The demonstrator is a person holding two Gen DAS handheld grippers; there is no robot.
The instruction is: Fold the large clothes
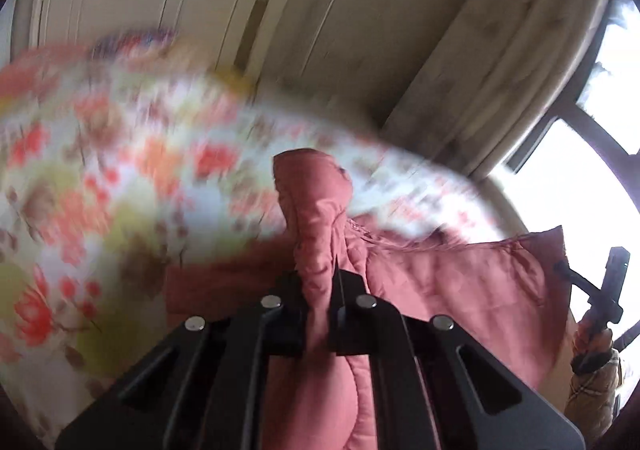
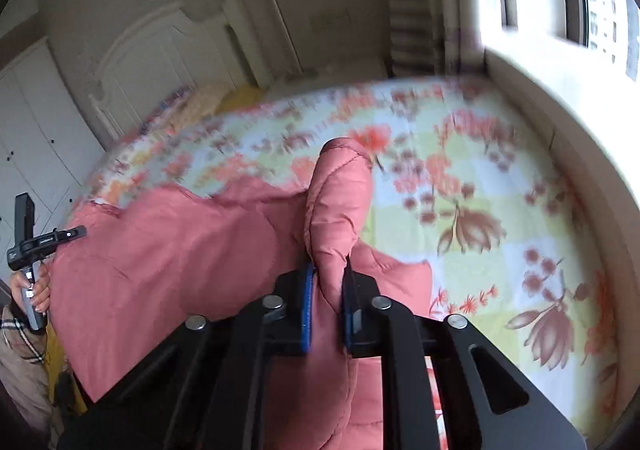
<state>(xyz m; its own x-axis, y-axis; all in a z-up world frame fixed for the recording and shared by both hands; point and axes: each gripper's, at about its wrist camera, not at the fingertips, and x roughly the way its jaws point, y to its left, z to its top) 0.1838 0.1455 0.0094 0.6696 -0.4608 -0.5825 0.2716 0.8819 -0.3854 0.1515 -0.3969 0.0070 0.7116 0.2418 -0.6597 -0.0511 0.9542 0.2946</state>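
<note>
A pink padded jacket (image 1: 460,282) hangs stretched between my two grippers above a bed with a floral sheet (image 1: 100,170). My left gripper (image 1: 320,290) is shut on a bunched fold of the jacket that sticks up between its fingers. My right gripper (image 2: 328,282) is shut on another fold of the jacket (image 2: 160,250), with blue pads against the cloth. The right gripper also shows in the left wrist view (image 1: 600,290), and the left gripper shows in the right wrist view (image 2: 36,246). The sheet (image 2: 480,210) is motion-blurred.
A white headboard (image 2: 152,62) and pillows (image 2: 200,98) stand at the far end of the bed. A window (image 2: 592,2) and curtain (image 1: 500,70) are on the right. White wardrobe doors (image 2: 32,130) are at the left.
</note>
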